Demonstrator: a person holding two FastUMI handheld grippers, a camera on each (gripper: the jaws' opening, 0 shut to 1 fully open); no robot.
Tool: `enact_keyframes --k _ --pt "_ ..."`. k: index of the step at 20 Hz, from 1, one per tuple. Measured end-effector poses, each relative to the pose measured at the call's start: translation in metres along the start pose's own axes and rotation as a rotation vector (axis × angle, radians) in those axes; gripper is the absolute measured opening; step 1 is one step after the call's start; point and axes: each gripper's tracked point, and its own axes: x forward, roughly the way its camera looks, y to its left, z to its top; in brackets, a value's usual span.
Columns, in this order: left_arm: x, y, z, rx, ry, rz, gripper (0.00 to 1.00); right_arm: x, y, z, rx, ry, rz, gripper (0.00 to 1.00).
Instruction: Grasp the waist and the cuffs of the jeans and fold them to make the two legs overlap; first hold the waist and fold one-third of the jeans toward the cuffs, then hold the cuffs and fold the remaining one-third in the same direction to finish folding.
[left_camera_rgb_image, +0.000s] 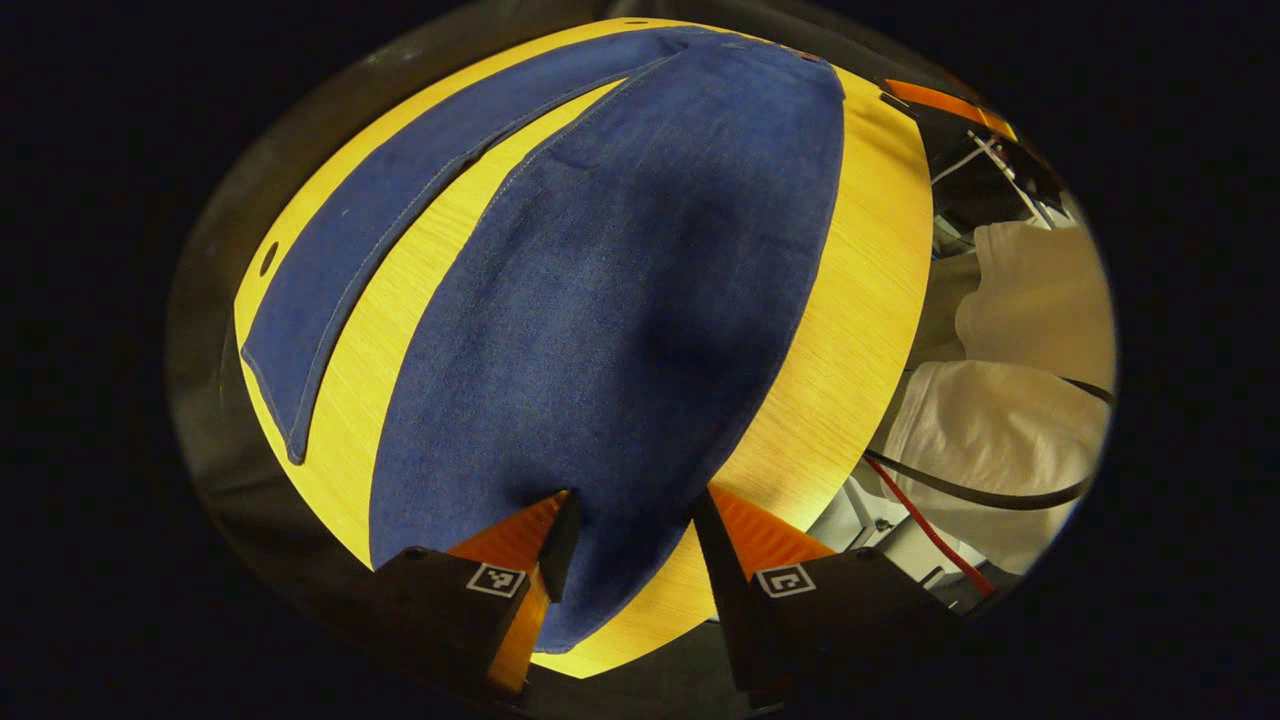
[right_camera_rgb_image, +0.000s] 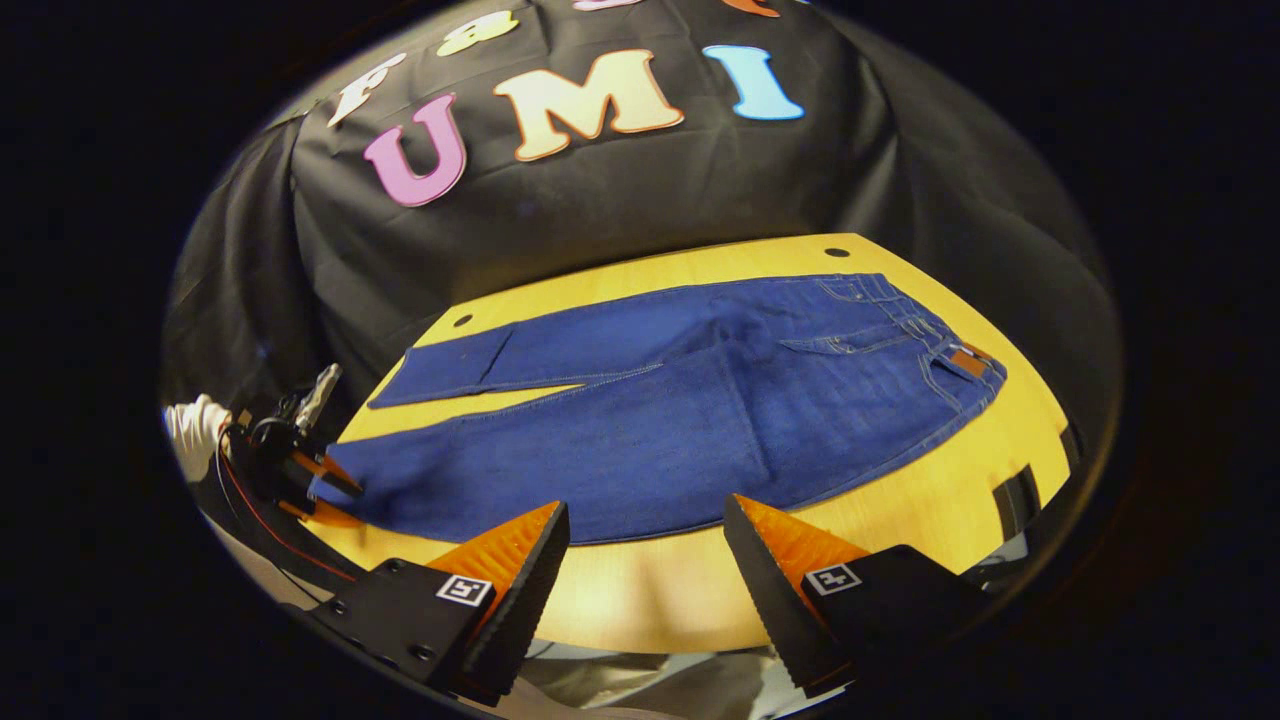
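Observation:
Blue jeans lie flat on the yellow table, waist to the right and cuffs to the left, the two legs spread apart. In the left gripper view the near leg runs straight ahead and the far leg lies to its left. My left gripper is open, its fingers straddling the near leg's cuff; it also appears as the left gripper at that cuff. My right gripper is open above the table's front edge, short of the near leg, with nothing between its fingers.
A person's white sleeves with black and red cables are to the right of the table's edge. Small round holes mark the table's back corners. The black cloth wall hangs behind the table.

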Motion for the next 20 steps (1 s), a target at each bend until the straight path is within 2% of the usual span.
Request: enact_keyframes --k 1,2,3,4,5,6,7,8,11,20 --pt "0.000 0.001 -0.002 0.004 -0.001 0.003 0.67 -0.003 -0.008 -0.002 -0.051 0.024 0.003 0.97" --pt "-0.001 0.003 -0.003 0.003 -0.007 0.006 0.58 -0.006 -0.017 -0.002 -0.111 0.047 0.004 0.97" --pt "-0.001 0.003 -0.003 0.009 -0.009 0.008 0.48 -0.008 -0.027 0.001 -0.178 0.062 0.001 0.91" --pt "0.001 0.002 -0.002 0.016 -0.014 0.011 0.37 -0.011 -0.037 0.001 -0.247 0.078 0.001 0.91" --pt "0.000 0.002 -0.002 0.018 -0.014 0.016 0.32 -0.011 -0.049 0.003 -0.318 0.099 0.002 0.98" --pt "0.000 0.001 -0.001 0.019 -0.012 0.019 0.20 -0.013 -0.062 0.005 -0.395 0.124 0.000 0.98" --pt "0.001 0.002 0.000 0.019 -0.013 0.027 0.16 -0.018 -0.073 0.008 -0.473 0.152 0.003 0.99" --pt "0.001 0.001 -0.001 0.014 -0.002 0.027 0.02 -0.019 -0.083 0.012 -0.550 0.185 0.005 0.99" --pt "-0.001 0.000 0.001 0.000 0.008 0.026 0.00 -0.029 -0.108 0.020 -0.708 0.286 0.046 0.99" --pt "0.000 -0.001 -0.002 -0.090 0.063 0.030 0.00 -0.031 -0.139 0.014 -0.928 0.503 0.184 0.99"
